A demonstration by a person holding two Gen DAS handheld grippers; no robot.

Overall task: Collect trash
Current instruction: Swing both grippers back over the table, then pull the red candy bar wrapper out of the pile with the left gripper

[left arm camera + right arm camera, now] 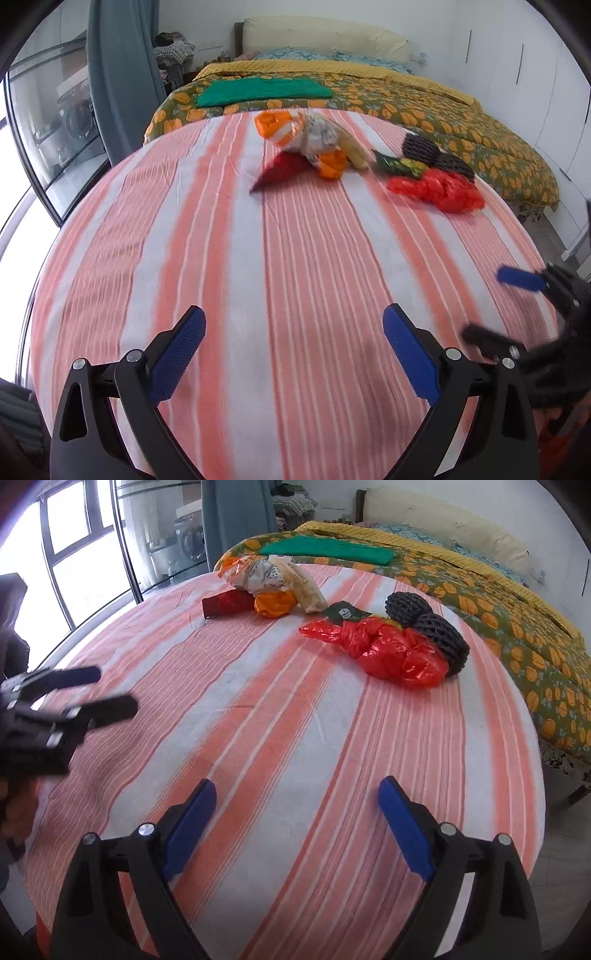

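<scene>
Trash lies at the far side of a round table with a pink-and-white striped cloth (295,277) (295,720). A crumpled red plastic bag (439,188) (391,650) lies at the right, with two black foam nets (436,153) (428,622) and a dark green wrapper (399,164) (345,612) behind it. Further left lie a clear-and-orange plastic bag (303,131) (266,572), a dark red paper piece (280,171) (227,603) and an orange ball of plastic (332,164) (275,603). My left gripper (293,328) (110,690) is open and empty over the near cloth. My right gripper (297,797) (491,306) is open and empty beside it.
A bed with an orange-leaf quilt (424,107) (498,602) stands right behind the table, with a folded green cloth (262,90) (328,550) on it. A glass sliding door (55,122) and a grey-blue curtain (118,74) are at the left. White cupboards (535,74) line the right wall.
</scene>
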